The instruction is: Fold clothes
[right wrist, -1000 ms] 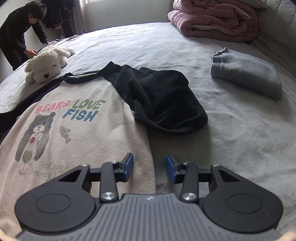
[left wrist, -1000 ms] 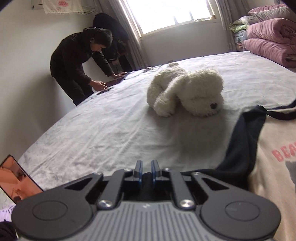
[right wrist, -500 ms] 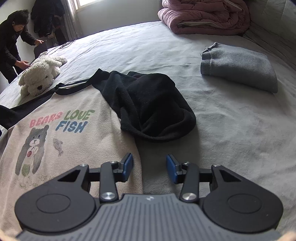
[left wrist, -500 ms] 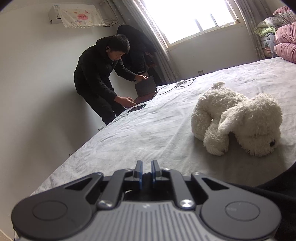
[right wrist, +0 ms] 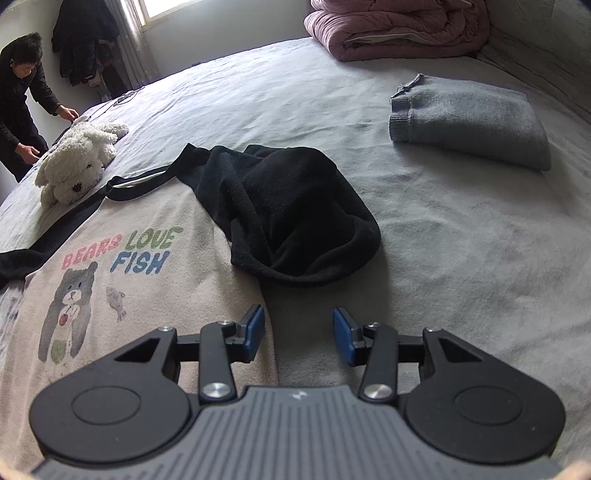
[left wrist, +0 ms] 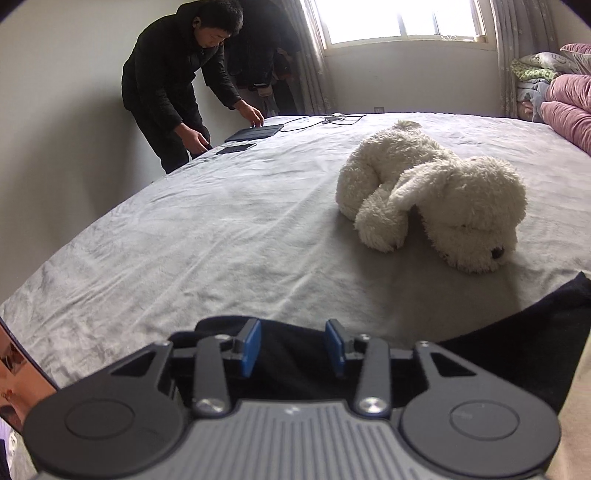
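Observation:
A beige sweatshirt (right wrist: pixel 122 295) with a bear print and black sleeves lies face up on the grey bed (right wrist: pixel 461 240). Its right black sleeve (right wrist: pixel 295 214) lies bunched beside the body. My right gripper (right wrist: pixel 298 334) is open and empty, over the sweatshirt's right side edge. In the left wrist view my left gripper (left wrist: pixel 293 347) is open, with the left black sleeve (left wrist: pixel 295 365) lying under and between the fingers, not clamped. The sleeve runs off to the right (left wrist: pixel 517 343).
A white plush dog (left wrist: pixel 436 195) lies on the bed beyond the left sleeve; it also shows in the right wrist view (right wrist: pixel 77 158). A folded grey sweater (right wrist: pixel 469 122) and pink quilts (right wrist: pixel 399 26) lie at the far right. A person in black (left wrist: pixel 181 81) bends over tablets (left wrist: pixel 255 133) at the bed's far edge.
My left gripper was shut on the black sleeve and has opened, letting it go on the bed. My right gripper stayed open and shifted slightly forward.

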`<state>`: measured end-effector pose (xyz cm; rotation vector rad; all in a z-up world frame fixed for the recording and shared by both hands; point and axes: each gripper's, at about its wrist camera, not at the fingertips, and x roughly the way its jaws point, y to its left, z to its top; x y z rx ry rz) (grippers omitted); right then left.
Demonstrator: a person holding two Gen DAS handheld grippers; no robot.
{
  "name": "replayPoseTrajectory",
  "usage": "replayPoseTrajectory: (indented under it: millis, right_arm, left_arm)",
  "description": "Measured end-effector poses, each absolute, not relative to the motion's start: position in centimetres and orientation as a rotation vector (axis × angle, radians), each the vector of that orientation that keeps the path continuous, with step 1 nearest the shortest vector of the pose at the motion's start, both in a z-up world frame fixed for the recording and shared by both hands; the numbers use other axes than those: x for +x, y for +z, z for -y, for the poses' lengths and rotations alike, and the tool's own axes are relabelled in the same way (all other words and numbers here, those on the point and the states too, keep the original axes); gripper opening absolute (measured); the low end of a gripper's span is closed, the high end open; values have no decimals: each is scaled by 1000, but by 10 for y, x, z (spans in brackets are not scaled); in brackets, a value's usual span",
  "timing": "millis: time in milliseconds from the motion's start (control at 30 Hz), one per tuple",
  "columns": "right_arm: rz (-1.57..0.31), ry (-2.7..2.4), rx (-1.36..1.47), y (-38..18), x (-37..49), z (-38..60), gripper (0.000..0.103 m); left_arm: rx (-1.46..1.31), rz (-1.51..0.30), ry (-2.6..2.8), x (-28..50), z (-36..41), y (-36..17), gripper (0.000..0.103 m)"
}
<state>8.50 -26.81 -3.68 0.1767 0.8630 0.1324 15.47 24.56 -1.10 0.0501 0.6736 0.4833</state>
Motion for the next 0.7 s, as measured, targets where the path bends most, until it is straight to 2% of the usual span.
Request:
replayPoseTrajectory:
  millis: [300, 500, 533, 567, 600, 700]
  right_arm:
    - [-840, 177, 369, -46, 99, 279, 46]
    - [-793, 144, 629, -62, 126, 302, 46]
    - [-782, 136, 676, -64, 131, 307, 36]
    - [-777, 126, 705, -66, 135, 311, 20]
    - [-775, 115, 701, -65, 140, 312, 18]
    - [-746, 91, 635, -55, 150, 312, 14]
  left_arm:
    - [-363, -794, 183, 130, -235, -29, 40]
    - [-509, -775, 175, 140, -236, -61, 37]
    - [-524, -759, 189, 141, -237, -65, 33]
    - [-532, -742, 204, 142, -238, -68, 21]
    - [-537, -731, 219, 143, -239, -70, 11]
    - [-573, -692, 228, 143, -245, -71, 6]
